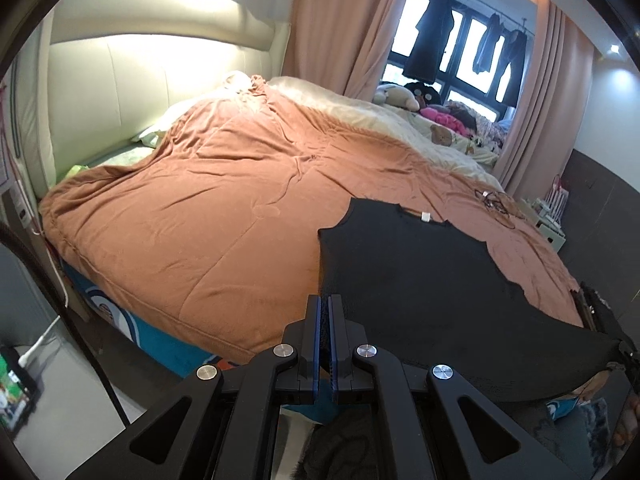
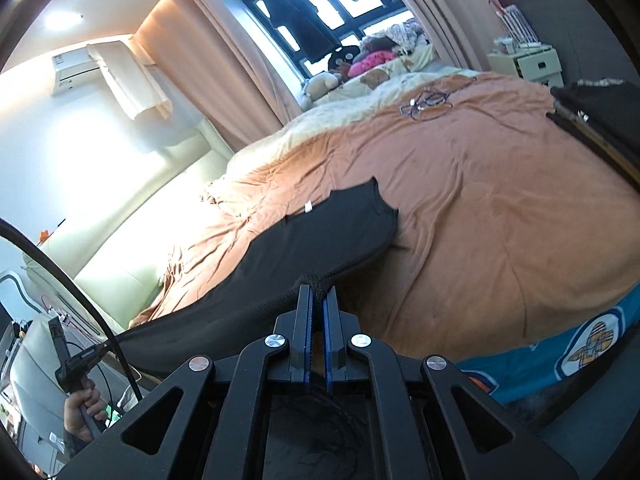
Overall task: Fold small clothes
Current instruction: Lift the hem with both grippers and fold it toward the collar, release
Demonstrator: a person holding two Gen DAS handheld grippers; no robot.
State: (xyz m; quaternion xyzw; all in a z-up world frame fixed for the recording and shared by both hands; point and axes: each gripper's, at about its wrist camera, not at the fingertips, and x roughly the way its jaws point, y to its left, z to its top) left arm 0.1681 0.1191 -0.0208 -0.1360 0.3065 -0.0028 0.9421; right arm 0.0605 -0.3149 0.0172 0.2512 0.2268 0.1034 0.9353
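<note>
Both grippers are clamped on the same garment. The left gripper has its blue-lined fingers pressed together on the near left edge of the black top, a sliver of dark fabric pinched between the pads. The right gripper is clenched too, with a bunched fold of the black top squeezed between its fingers.

The top is stretched between the two grips, its far part lying flat on the orange duvet that covers the bed, its near hem lifted off the bed edge and hanging in the air. The neckline points away toward the headboard, and a small white label sits at the collar; whatever is printed on it is too small to read.

From the right wrist view, the person's left hand shows at lower left, wrapped around the handle of the other tool.

Beyond the top, a tangle of cable lies on the duvet. A blue bedsheet with round cartoon emblems peeks out below the duvet; no lettering is legible there. Soft toys are piled at the window, dark clothes hang against the glass, and an air conditioner is on the wall.
</note>
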